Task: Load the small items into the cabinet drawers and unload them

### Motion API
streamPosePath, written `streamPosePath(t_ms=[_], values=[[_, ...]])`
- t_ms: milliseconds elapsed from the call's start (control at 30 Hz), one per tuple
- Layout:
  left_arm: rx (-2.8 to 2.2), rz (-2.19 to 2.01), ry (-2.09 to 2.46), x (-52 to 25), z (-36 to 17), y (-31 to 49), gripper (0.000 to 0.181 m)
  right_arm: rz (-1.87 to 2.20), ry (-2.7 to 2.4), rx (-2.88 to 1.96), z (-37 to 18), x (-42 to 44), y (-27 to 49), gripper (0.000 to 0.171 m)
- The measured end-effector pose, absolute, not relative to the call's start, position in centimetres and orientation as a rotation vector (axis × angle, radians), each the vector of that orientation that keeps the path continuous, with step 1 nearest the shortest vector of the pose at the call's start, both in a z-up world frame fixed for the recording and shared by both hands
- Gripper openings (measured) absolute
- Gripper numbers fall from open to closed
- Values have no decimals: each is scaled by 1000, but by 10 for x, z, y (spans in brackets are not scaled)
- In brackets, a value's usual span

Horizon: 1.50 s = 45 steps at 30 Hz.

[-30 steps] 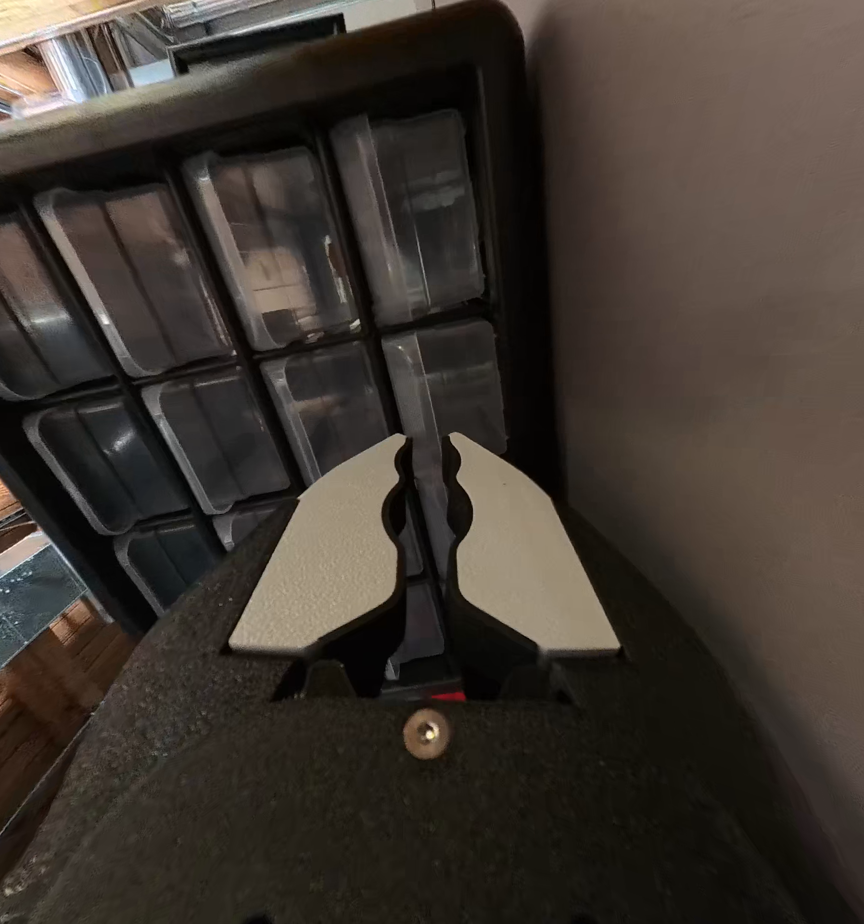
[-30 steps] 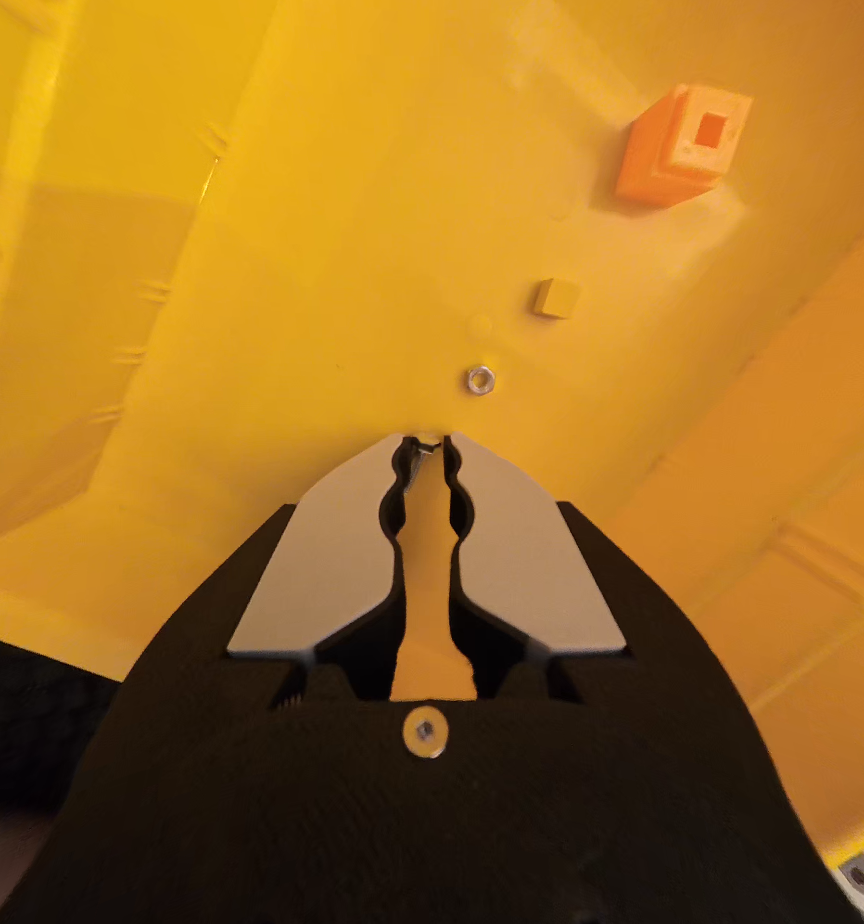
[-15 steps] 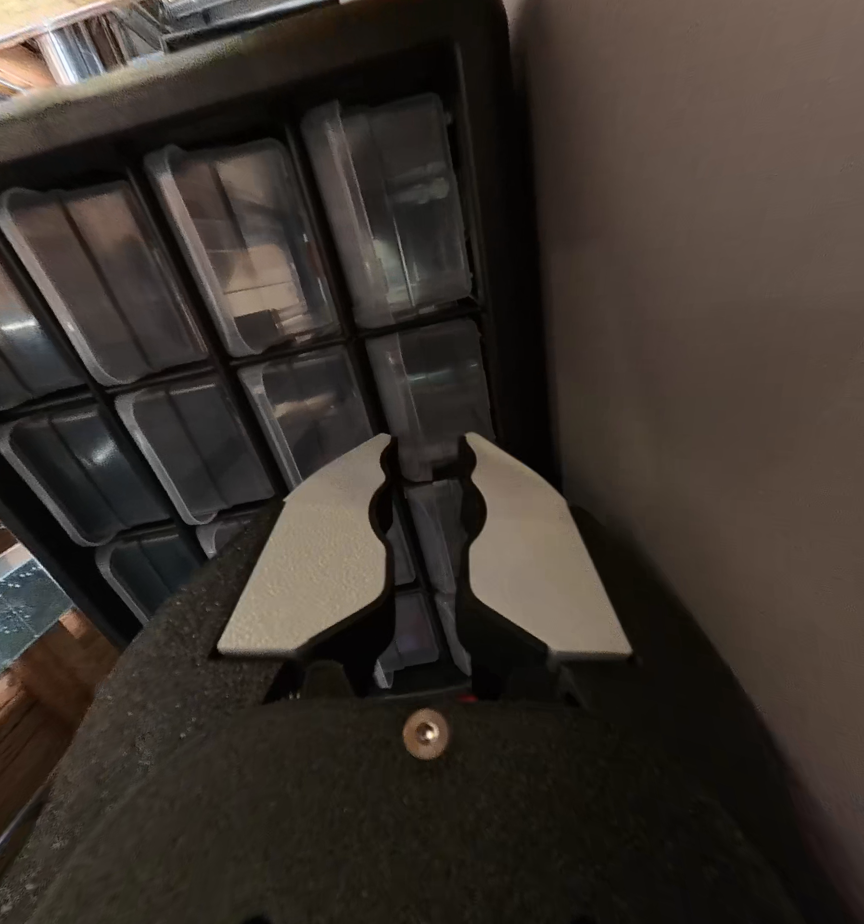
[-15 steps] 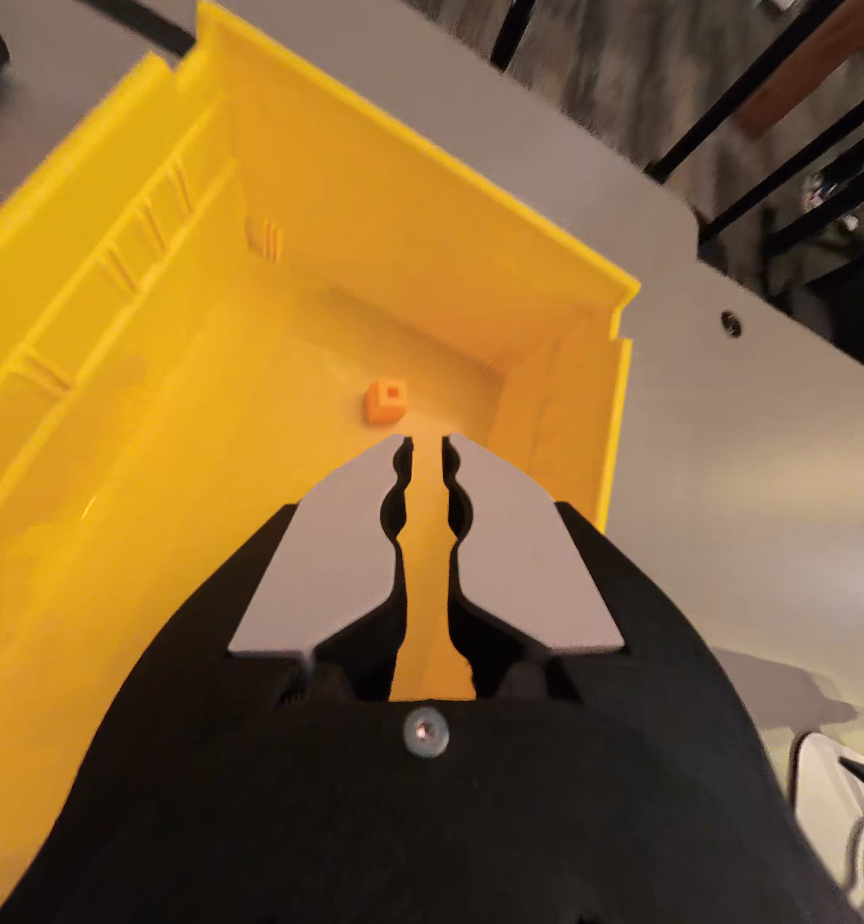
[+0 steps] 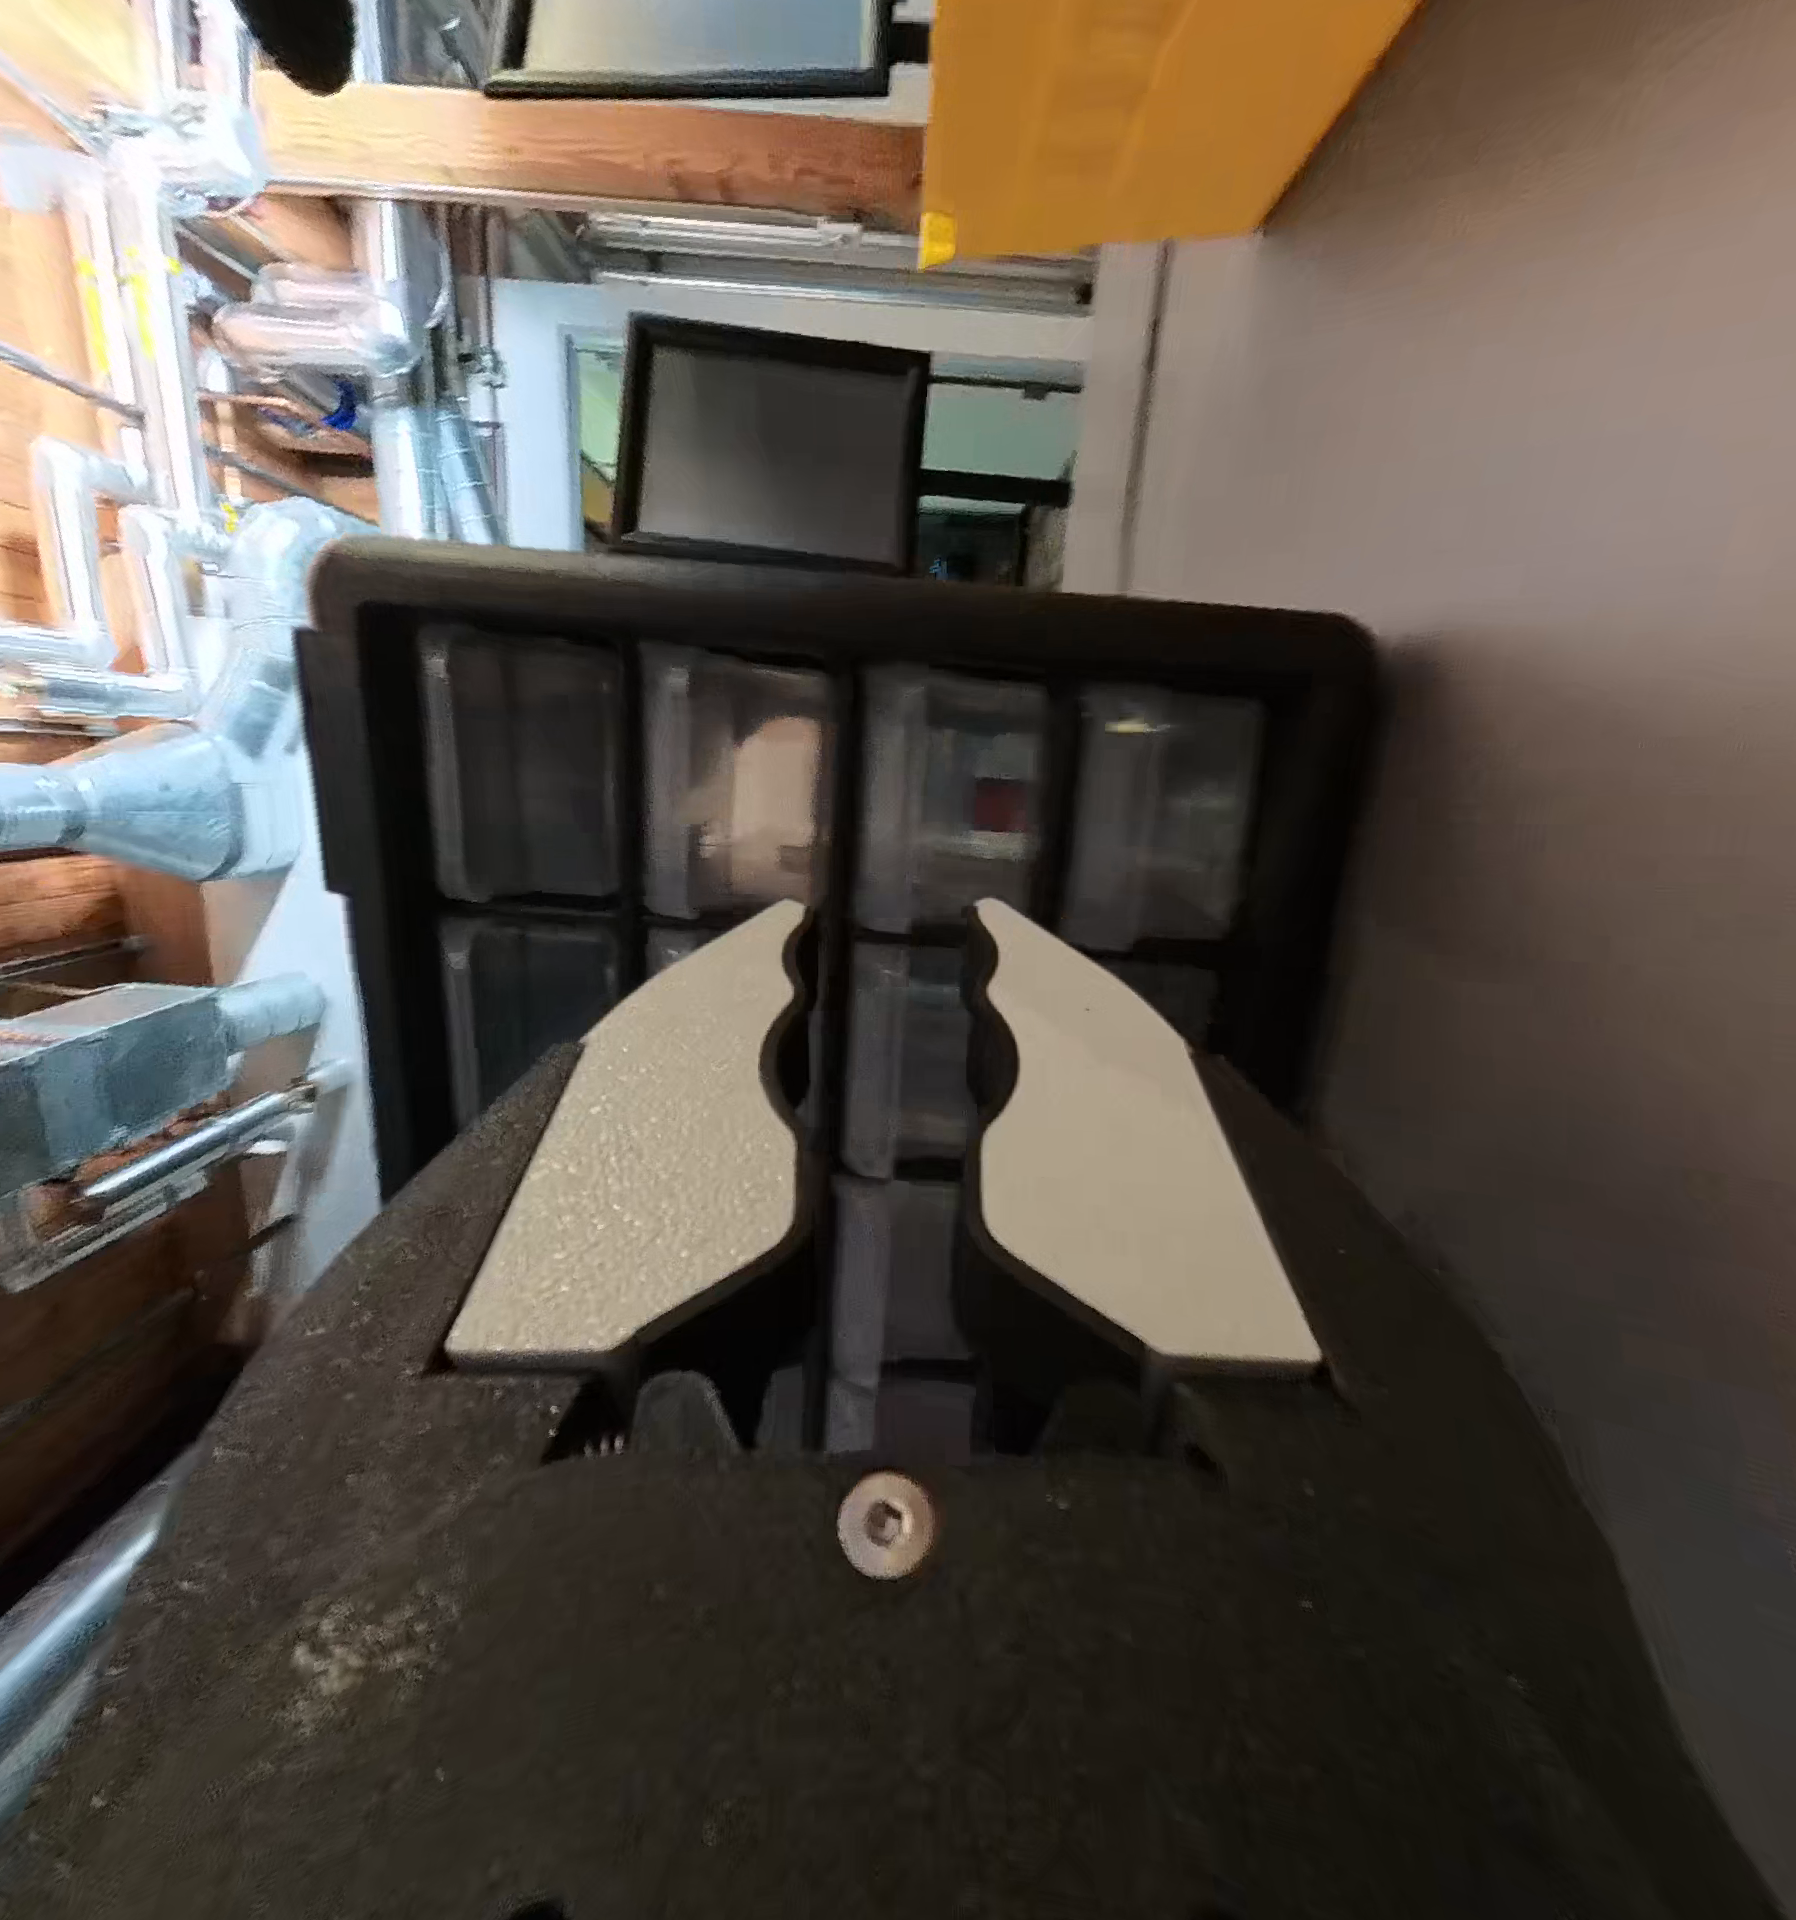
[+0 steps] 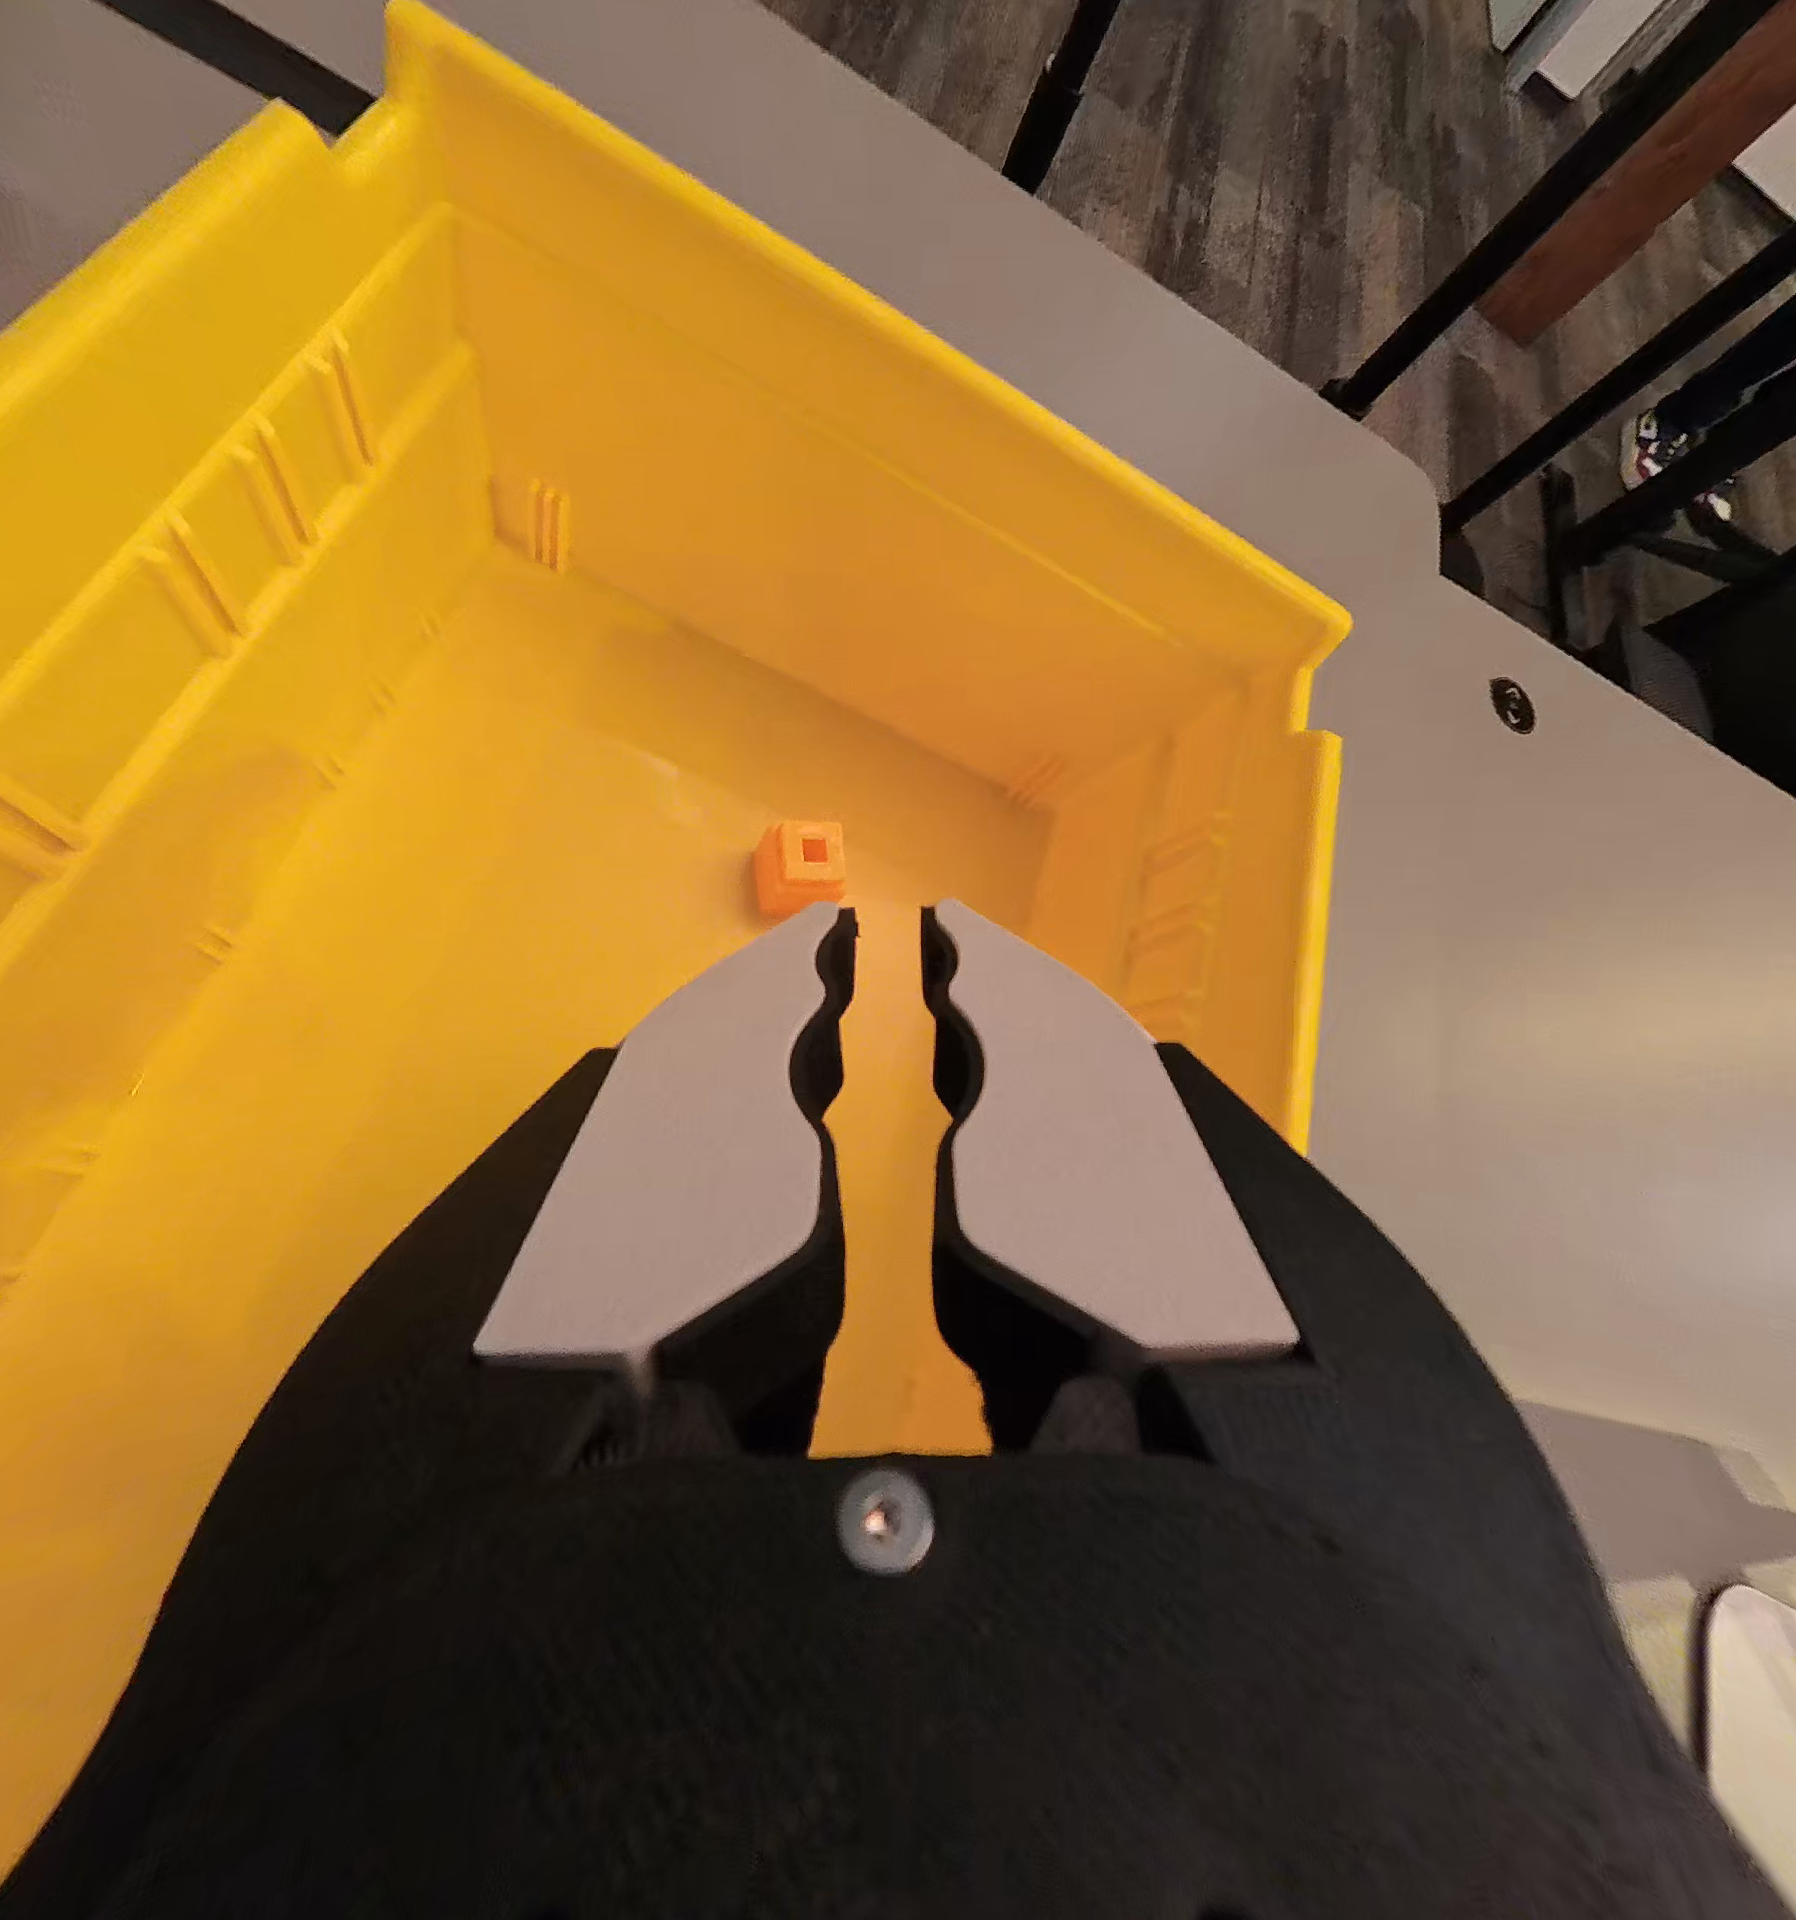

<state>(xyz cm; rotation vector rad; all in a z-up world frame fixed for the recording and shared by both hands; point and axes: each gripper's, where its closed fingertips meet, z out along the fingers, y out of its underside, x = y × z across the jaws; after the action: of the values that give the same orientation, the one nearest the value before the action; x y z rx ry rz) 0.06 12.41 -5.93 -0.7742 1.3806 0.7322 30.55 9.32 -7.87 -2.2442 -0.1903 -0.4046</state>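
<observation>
Cube in bin on table.

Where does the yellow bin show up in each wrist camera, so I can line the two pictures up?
Left wrist view: the yellow bin shows only as a blurred yellow block at the top edge, right of centre, above the black drawer cabinet.
Right wrist view: it fills the left and centre, with an orange cube on its floor.
Shared landmark: the grey tabletop the bin sits on.
</observation>
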Motion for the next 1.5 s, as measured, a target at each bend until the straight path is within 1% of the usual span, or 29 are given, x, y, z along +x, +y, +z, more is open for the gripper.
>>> streamPosePath(t_ms=[67, 200, 300, 333, 500, 700, 767, 833, 933, 1000, 1100, 1233, 1400, 1500], values=[[-739, 812, 1356, 5, -53, 138, 25, -386, -177, -2224, -75, 305, 92, 13], [-779, 832, 1365, 11, -60, 154, 25, -374, -168, -2209, -71, 306, 88, 13], [-740, 836, 1356, 13, -59, 153, 21, -361, -153, -2192, -70, 308, 87, 13], [-743, 824, 1361, 13, -60, 151, 10, -354, -149, -2191, -70, 308, 87, 13], [-715, 826, 1388, 7, -59, 137, 10, -377, -132, -2155, -67, 313, 87, 10], [-644, 799, 1430, -10, -62, 89, 10, -392, -109, -2007, -39, 313, 86, 8], [-650, 776, 1437, -15, -63, 77, 10, -305, -176, -1951, -28, 293, 86, 8], [-654, 763, 1439, -17, -63, 68, 10, -159, -320, -1894, -17, 254, 83, 9], [-653, 762, 1439, -19, -64, 62, 10, 212, -580, -1797, 10, 157, 66, 10], [-666, 760, 1438, -22, -64, 62, 10, 348, -719, -1785, 22, 96, 58, 18], [-677, 750, 1443, -23, -66, 61, 11, 262, -959, -1925, 6, 34, 67, 19], [-664, 763, 1454, -21, -71, 58, 11, 181, -1203, -2146, -29, -15, 83, 19], [-676, 739, 1460, -23, -70, 58, 11, 21, -1313, -2408, -63, -14, 99, 20], [-679, 737, 1462, -23, -70, 57, 11, 11, -1345, -2497, -76, -13, 98, 22]])
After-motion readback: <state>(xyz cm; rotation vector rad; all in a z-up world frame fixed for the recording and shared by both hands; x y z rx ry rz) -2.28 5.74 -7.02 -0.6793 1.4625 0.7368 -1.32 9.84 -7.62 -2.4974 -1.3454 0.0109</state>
